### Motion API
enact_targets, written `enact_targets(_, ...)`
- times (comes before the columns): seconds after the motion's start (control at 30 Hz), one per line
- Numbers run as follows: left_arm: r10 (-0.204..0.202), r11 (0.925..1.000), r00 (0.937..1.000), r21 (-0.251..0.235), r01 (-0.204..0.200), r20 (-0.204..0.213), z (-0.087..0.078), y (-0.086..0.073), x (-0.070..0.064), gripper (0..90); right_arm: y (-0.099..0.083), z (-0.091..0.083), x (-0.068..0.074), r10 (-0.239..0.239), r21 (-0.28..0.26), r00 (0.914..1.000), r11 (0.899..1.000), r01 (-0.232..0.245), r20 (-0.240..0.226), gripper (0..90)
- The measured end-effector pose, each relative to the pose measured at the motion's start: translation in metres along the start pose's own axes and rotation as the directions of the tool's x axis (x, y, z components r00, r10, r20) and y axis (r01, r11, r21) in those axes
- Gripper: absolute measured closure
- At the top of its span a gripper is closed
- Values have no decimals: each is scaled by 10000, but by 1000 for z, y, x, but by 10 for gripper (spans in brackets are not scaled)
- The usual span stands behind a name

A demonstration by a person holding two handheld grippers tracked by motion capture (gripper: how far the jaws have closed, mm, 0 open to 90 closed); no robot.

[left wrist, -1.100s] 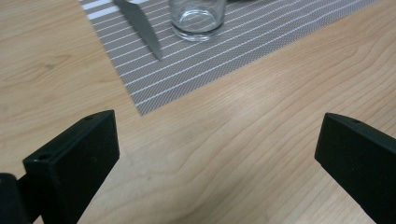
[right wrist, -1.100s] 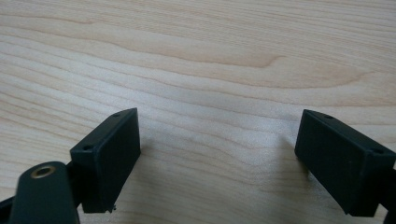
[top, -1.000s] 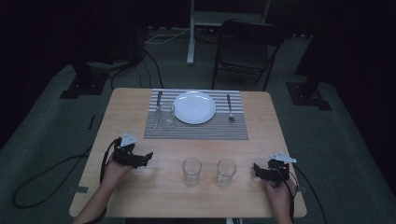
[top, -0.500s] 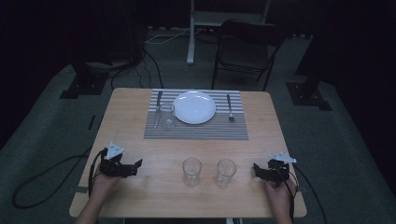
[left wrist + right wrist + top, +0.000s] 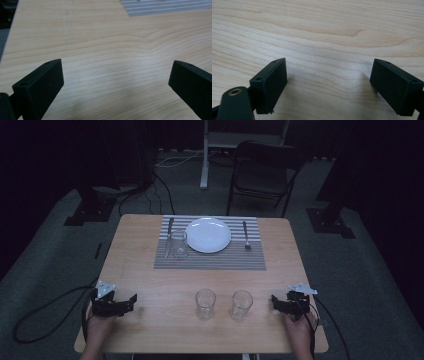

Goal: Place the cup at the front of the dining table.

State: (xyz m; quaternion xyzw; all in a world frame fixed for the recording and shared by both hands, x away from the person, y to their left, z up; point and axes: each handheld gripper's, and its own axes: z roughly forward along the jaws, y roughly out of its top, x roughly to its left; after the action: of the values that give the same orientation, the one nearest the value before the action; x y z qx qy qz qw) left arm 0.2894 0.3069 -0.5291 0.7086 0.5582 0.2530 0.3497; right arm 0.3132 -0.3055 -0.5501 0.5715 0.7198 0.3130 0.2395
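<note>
High view | left tongs [image 5: 131, 301] drawn back toward table [image 5: 150, 270] corner | right tongs [image 5: 274, 301] unmoved

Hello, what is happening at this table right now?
A person sits at a wooden table with a gripper in each hand. The left gripper and the right gripper both rest low near the front edge, jaws open and holding nothing. Between them stand two empty glasses, untouched. Farther back, a striped placemat carries a white plate, a third glass, a knife and a fork.
</note>
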Motion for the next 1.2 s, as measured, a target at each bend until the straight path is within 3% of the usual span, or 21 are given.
enact_targets(0.1,64,9999,9994,131,-60,-342,-3,-2,4,3,0,0,0,-1,-1,10000,10000,1,1,139)
enact_targets(0.17,-194,9994,9989,279,206,-416,-6,-3,8,3,0,0,0,0,1,10000,10000,0,1,139)
enact_targets(0.27,-248,9990,9962,339,277,-830,-9,-5,14,3,0,0,0,4,1,10000,10000,-4,1,139)
enact_targets(0.4,-283,9989,9959,343,314,-858,-12,-9,17,3,0,0,0,-1,0,10000,10000,1,2,138)
enact_targets(0.63,-1,9978,9936,655,75,-1126,-21,-25,28,3,0,0,0,2,1,10000,10000,-2,1,139)
enact_targets(0.83,-214,9986,9897,451,281,-1414,-28,-32,36,3,0,0,0,-2,-1,10000,10000,2,1,139)
enact_targets(0.97,-340,9981,9913,462,402,-1271,-30,-35,39,3,0,0,0,-2,0,10000,10000,2,1,138)
enact_targets(1.07,-282,9970,9932,687,361,-1127,-27,-39,40,3,0,0,0,-4,-2,10000,10000,4,0,139)
enact_targets(1.13,-410,9925,9937,1108,525,-1042,-23,-39,42,3,0,0,0,-5,2,10000,10000,5,2,139)
enact_targets(1.2,-511,9921,9936,1086,621,-1012,-24,-38,42,3,0,0,0,-1,-1,10000,10000,1,0,138)
